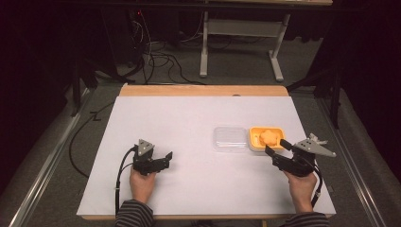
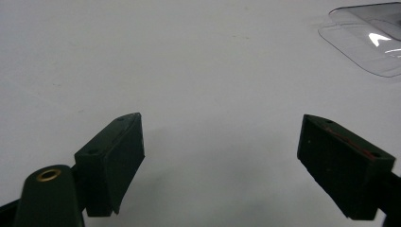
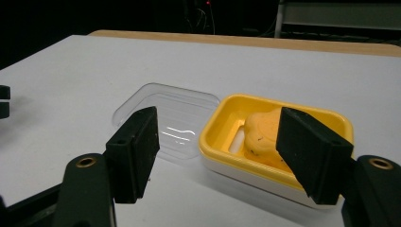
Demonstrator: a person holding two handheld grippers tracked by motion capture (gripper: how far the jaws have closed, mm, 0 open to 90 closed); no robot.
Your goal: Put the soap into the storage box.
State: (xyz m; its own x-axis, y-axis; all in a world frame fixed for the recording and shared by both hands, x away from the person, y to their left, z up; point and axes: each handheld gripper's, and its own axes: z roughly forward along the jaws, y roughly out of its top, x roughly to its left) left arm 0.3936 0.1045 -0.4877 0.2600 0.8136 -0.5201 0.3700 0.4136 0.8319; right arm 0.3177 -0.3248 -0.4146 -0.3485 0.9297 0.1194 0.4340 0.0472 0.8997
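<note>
My right gripper (image 3: 217, 151) has its jaws apart with nothing between them, just near of the yellow soap dish (image 3: 222, 124) holding orange soap (image 3: 262, 135); the clear lid (image 3: 165, 120) lies left. My left gripper (image 2: 222, 161) gapes wide over bare table (image 2: 189, 71).

The table (image 1: 189, 184) has a smooth, matt white top, with a bare wood strip along its far edge. The yellow tray (image 3: 222, 130) looks like glossy moulded plastic, sitting in a white plastic base. The orange piece (image 3: 262, 135) in it has a duller, slightly waxy surface with small dark specks. Just left of the tray, the lid (image 3: 175, 120) is clear, thin, shiny plastic catching a white glint. Both grippers' jaw pads (image 2: 113, 165) look matt black and rubbery, and the person's sleeve (image 1: 135, 215) is striped knitted cloth
</note>
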